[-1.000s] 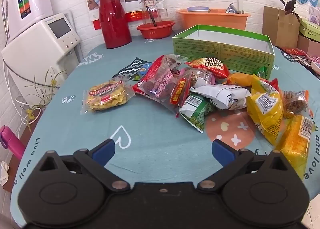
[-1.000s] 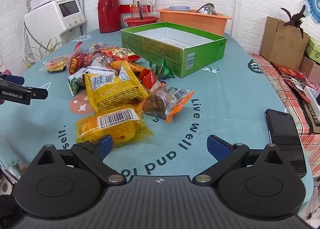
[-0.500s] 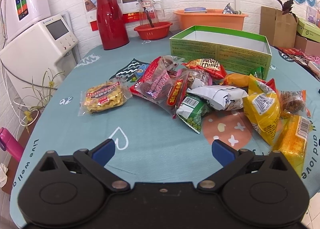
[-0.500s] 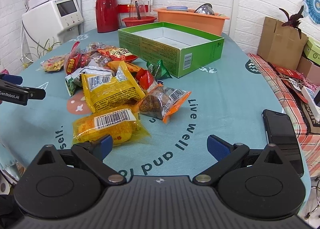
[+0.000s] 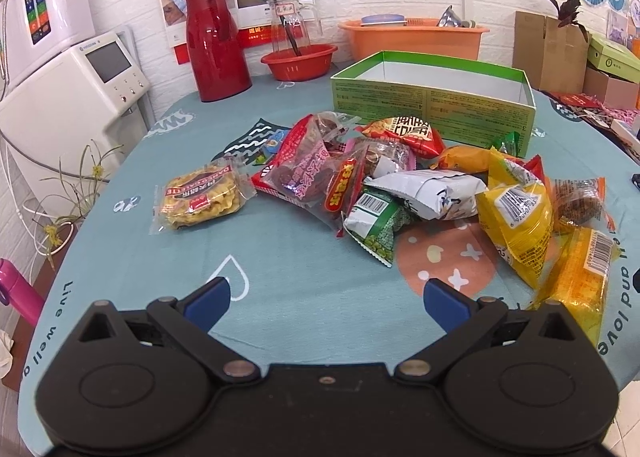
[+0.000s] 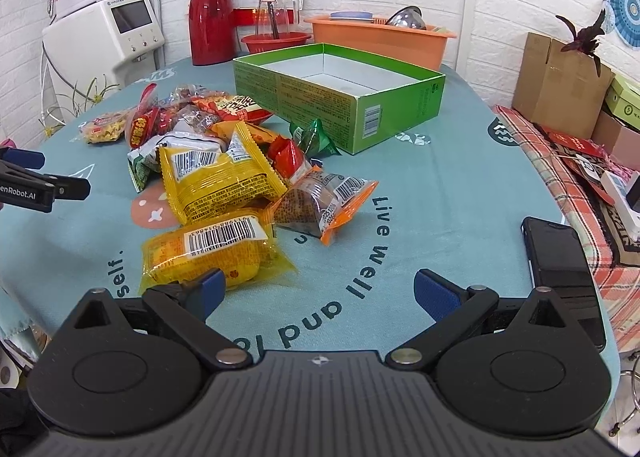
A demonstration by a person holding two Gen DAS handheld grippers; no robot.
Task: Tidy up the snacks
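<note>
A pile of snack packets [image 5: 400, 185] lies mid-table in front of an empty green box [image 5: 432, 97] [image 6: 340, 97]. A clear pack of yellow crackers [image 5: 202, 197] sits apart at the pile's left. On the right side lie two yellow packets [image 6: 222, 177] [image 6: 208, 253] and an orange-edged brown packet [image 6: 324, 203]. My left gripper [image 5: 326, 297] hovers open over bare cloth short of the pile. My right gripper [image 6: 320, 291] is open too, its left finger [image 6: 212, 289] just above the nearer yellow packet. Neither holds anything.
A red thermos [image 5: 216, 45], red bowl [image 5: 300, 61] and orange tub [image 5: 416, 37] stand behind the box. A white appliance [image 5: 68, 85] is at the left. A black phone [image 6: 560, 269] lies near the table's right edge. Cardboard boxes [image 6: 556, 77] sit beyond.
Both grippers have edged a little nearer the table and pile; the view has sunk slightly. No packet has moved and both stay open.
</note>
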